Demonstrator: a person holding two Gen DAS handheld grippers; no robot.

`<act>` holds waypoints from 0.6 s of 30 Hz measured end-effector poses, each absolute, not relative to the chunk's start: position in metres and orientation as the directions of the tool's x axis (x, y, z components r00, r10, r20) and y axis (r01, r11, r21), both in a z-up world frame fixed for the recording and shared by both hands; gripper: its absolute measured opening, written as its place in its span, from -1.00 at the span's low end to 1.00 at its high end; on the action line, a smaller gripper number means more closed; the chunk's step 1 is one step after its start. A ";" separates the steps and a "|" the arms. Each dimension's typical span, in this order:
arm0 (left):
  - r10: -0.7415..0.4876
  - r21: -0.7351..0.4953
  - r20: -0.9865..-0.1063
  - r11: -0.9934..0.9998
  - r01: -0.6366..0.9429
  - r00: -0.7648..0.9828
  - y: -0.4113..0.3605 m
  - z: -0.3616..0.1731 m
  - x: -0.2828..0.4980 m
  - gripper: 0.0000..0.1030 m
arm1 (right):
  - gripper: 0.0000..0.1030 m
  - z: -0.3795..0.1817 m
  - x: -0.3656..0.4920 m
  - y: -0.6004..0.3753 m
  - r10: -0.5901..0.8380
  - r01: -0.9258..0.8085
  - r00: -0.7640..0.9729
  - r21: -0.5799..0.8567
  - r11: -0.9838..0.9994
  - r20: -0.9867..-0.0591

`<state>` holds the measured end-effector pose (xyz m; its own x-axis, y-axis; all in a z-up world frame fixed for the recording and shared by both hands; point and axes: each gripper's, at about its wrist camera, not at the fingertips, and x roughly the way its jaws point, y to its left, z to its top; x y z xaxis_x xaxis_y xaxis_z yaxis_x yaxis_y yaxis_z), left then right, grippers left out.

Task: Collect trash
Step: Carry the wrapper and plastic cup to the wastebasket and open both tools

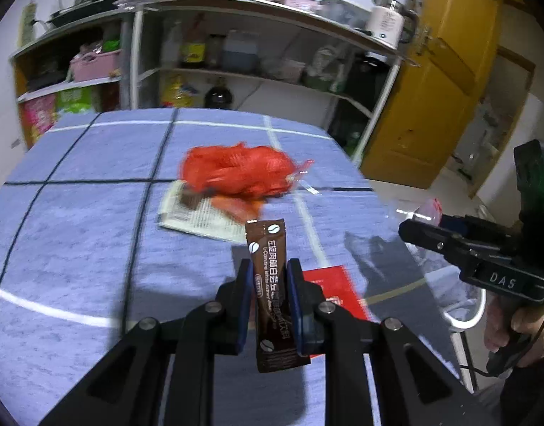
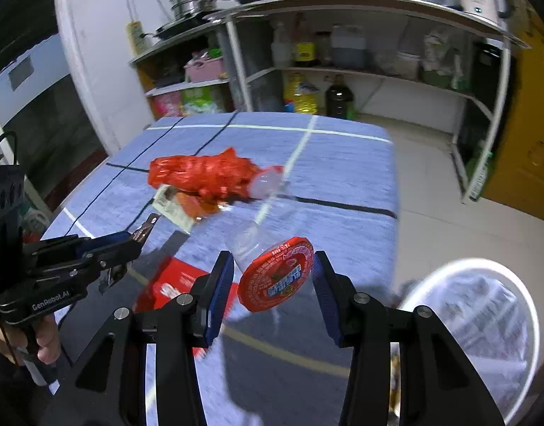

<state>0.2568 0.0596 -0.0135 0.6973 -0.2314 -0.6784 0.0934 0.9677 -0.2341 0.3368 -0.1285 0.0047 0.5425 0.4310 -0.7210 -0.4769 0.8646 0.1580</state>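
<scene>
Left tool point(image 1: 270, 285) clamped on a brown coffee sachet point(image 1: 270, 284), blue pads pressing its long sides, sachet standing upright with its top end above the fingertips and its bottom end hanging below them, lifted clear of the table point(image 1: 76, 213). Right tool point(image 2: 273, 282) closed on a clear plastic cup point(image 2: 275, 269), red printed lid facing the camera, cup body tilted away toward the far side of the table; pads touching the cup on both sides. Covering the table, a blue-grey cloth point(image 2: 343, 163) crossed by black and white lines. Near the cloth's middle, a crumpled red plastic bag point(image 1: 236, 172), lying partly on a printed paper sheet point(image 1: 197, 216); just beside the bag on the right-wrist side, a clear plastic piece, too blurred to identify. Closer in, flat on the cloth, a red packet point(image 1: 330, 285), seen behind the left tool and partly hidden by it. Below the table edge at the right, a white-rimmed bin point(image 2: 485, 319) lined with a clear bag. Behind the table, a metal shelf rack point(image 1: 236, 35) stacked with bottles, tubs and packets, pots and a pan on its top, a white kettle point(image 1: 387, 23) at its right end. At the far right, a yellow door point(image 1: 431, 88).
</scene>
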 end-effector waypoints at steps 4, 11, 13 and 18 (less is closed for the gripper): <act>-0.292 -0.256 -0.661 0.954 0.158 0.692 0.029 -0.004 0.261 -0.61 | -0.10 0.010 0.328 -0.160 0.396 -0.429 0.575 0.148 0.891 -0.716; -0.370 -0.248 -0.653 0.929 0.275 0.661 -0.040 0.004 0.270 -0.61 | -0.10 0.008 0.311 -0.240 0.315 -0.289 0.624 0.162 0.943 -0.716; -0.390 -0.248 -0.654 0.920 0.303 0.648 -0.061 0.004 0.273 -0.61 | -0.10 0.006 0.308 -0.260 0.291 -0.250 0.634 0.166 0.954 -0.716; -0.438 -0.270 -0.656 0.897 0.351 0.615 -0.109 0.005 0.284 -0.61 | -0.10 -0.004 0.301 -0.306 0.244 -0.161 0.646 0.183 0.970 -0.723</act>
